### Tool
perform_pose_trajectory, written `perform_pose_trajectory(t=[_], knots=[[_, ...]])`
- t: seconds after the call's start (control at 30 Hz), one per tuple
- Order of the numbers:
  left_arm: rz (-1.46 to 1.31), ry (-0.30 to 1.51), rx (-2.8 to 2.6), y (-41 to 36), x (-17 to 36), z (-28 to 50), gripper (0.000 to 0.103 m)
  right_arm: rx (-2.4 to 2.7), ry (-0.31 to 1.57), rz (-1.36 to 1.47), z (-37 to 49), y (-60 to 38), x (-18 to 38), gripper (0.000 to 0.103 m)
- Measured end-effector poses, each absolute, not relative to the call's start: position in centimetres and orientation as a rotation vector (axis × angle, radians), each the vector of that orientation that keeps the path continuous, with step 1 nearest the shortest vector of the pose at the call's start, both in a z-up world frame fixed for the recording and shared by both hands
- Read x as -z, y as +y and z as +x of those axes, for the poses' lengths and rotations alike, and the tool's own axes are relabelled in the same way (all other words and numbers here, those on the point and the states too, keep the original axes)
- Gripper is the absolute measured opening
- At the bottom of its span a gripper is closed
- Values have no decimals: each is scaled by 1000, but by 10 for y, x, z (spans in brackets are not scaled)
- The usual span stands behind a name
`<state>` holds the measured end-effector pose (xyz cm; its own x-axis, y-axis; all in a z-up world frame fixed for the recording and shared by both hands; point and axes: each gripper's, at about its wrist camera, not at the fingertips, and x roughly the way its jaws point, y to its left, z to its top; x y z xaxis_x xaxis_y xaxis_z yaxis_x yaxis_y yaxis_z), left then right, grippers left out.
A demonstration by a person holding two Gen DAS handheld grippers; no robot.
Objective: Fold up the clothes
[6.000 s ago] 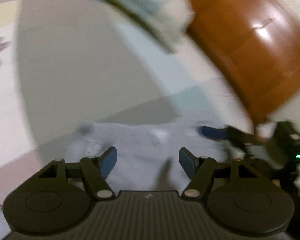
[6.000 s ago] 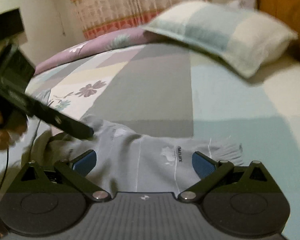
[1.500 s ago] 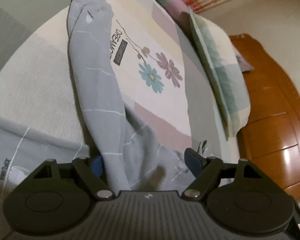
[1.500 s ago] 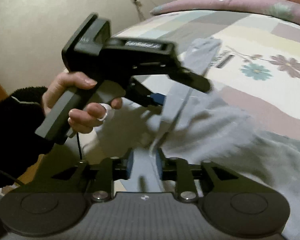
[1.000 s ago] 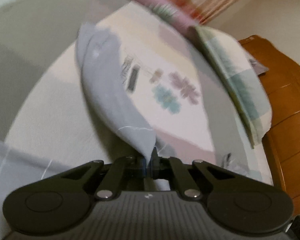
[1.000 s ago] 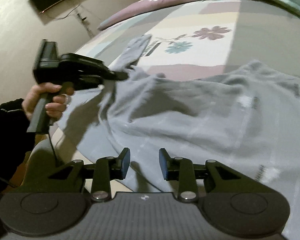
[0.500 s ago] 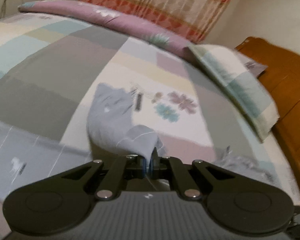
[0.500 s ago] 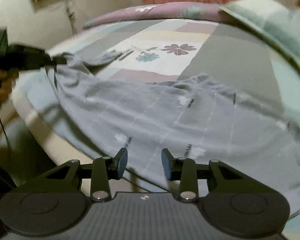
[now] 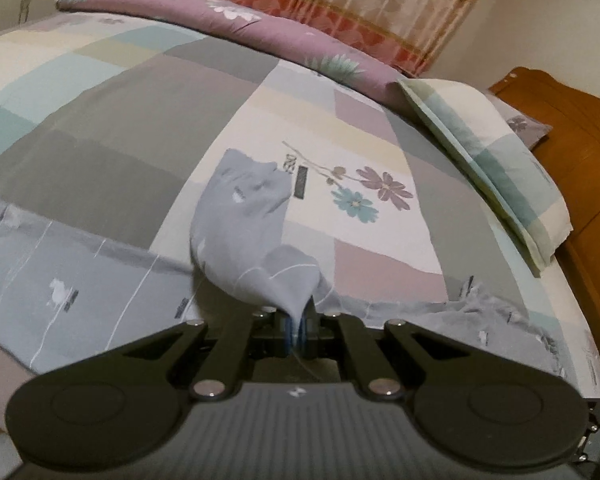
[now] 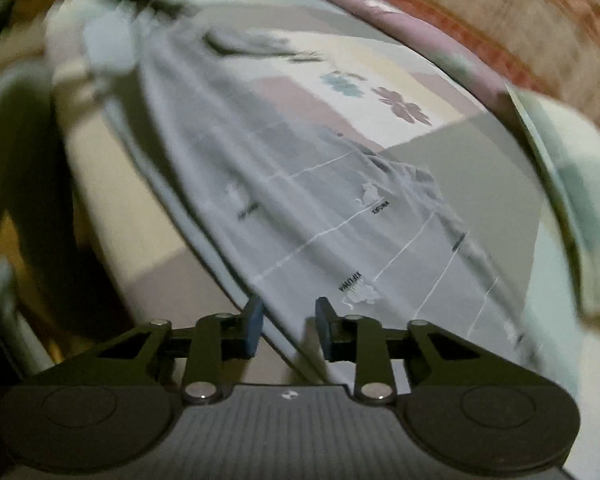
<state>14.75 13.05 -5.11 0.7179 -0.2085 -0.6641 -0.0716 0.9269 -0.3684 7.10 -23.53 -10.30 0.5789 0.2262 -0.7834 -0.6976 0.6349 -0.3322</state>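
The garment (image 9: 244, 240) is pale grey-blue with thin white lines (small white motifs too); the bedsheet (image 9: 148, 92) shows pastel patchwork blocks.

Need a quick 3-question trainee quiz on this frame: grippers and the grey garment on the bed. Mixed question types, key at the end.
1. True or false: the left hand-held gripper is shut on the grey garment.
2. The right hand-held gripper is: A) clamped on the pillow; B) open, with the garment's edge between its fingers; C) out of view.
3. Fill in: the garment lies on a patchwork ____.

Key: 1 true; 2 B; 3 bedspread.
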Motion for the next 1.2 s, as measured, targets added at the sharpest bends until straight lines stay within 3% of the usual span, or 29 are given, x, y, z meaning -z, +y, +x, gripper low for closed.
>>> perform_pose_trajectory(t=[0.1,0.2,0.47,0.5,0.7,0.97,1.2], knots=[[-379,765,87,128,46,152,2,-623,759,-746,70,-232,106,32],[-386,770,90,129,44,157,2,-671,771,-744,72,-230,104,2],[-297,964,64,132,55,168,11,-757,850,-686,77,-247,91,2],[-292,982,52,134,58,169,12,-758,860,-688,78,-247,93,7],[-193,1085,37,146,53,172,40,-800,887,-637,82,-250,86,15],[-66,1014,-18,173,17,163,39,-783,802,-450,105,-263,53,19],[119,907,244,98,30,208,29,-796,716,-314,132,-237,47,21]])
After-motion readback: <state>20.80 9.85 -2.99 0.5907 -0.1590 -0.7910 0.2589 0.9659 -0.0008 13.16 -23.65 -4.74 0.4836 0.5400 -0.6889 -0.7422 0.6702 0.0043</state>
